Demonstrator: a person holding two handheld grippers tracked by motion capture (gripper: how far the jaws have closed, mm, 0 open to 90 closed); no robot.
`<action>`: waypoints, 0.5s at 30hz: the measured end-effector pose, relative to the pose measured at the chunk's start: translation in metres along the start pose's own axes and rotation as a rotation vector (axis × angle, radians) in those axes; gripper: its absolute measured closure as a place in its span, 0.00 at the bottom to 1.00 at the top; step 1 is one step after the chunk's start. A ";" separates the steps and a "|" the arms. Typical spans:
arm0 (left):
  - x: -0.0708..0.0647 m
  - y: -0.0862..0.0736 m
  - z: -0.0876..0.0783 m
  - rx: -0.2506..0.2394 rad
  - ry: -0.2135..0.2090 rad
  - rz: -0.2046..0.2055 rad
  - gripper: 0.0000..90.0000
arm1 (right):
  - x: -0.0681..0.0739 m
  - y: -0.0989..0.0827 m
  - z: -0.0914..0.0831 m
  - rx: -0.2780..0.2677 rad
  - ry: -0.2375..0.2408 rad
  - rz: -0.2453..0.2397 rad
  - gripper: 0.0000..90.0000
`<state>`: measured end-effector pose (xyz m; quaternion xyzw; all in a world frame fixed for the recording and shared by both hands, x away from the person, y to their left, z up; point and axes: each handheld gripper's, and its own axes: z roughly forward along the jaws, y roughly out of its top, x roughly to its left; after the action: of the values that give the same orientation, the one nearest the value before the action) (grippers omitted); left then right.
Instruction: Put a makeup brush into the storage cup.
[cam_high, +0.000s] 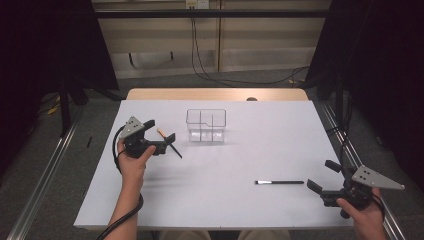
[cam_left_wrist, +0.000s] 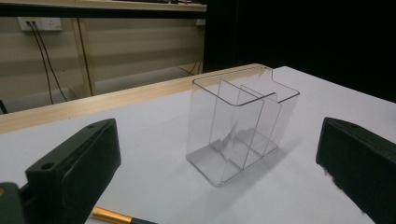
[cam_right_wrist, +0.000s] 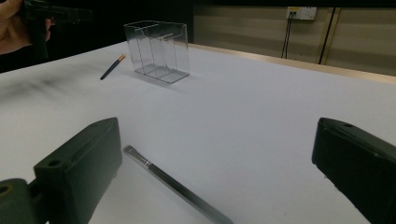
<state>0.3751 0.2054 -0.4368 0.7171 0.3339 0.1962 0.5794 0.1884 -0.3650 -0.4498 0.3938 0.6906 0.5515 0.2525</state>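
A white table with a pale wooden far edge stands between dark curtains, with a beige wall and trailing cables behind.

Nearest the person, the right gripper hovers low by the near right corner with its jaws spread wide and nothing between them. Just to its left a thin black makeup brush lies flat, bristle end pointing left; in the right gripper view it runs past the left jaw, not between the 2 jaws.

Farther back on the left, the left gripper also stands wide open and empty, poised over a second brush with a gold ferrule, which lies just left of the clear 3-compartment organizer.

This looks like the reaching step: neither brush is gripped yet. Next, each gripper likely needs to lower, straddle its brush across the handle and close, then lift it to a compartment.

There is open room all around the organizer; the right gripper works near the table's edge.
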 end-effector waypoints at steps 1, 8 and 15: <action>0.000 0.000 0.001 0.002 0.005 -0.001 0.00 | 0.000 0.000 0.000 -0.001 0.001 -0.002 0.01; 0.004 -0.001 0.007 0.037 0.055 -0.030 0.00 | 0.001 0.000 0.000 0.000 0.004 -0.001 0.01; 0.007 -0.001 0.014 0.107 0.089 -0.040 0.00 | 0.001 0.000 0.000 0.001 0.006 -0.001 0.01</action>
<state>0.3888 0.2009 -0.4420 0.7308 0.3836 0.1982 0.5287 0.1884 -0.3640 -0.4499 0.3917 0.6919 0.5523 0.2506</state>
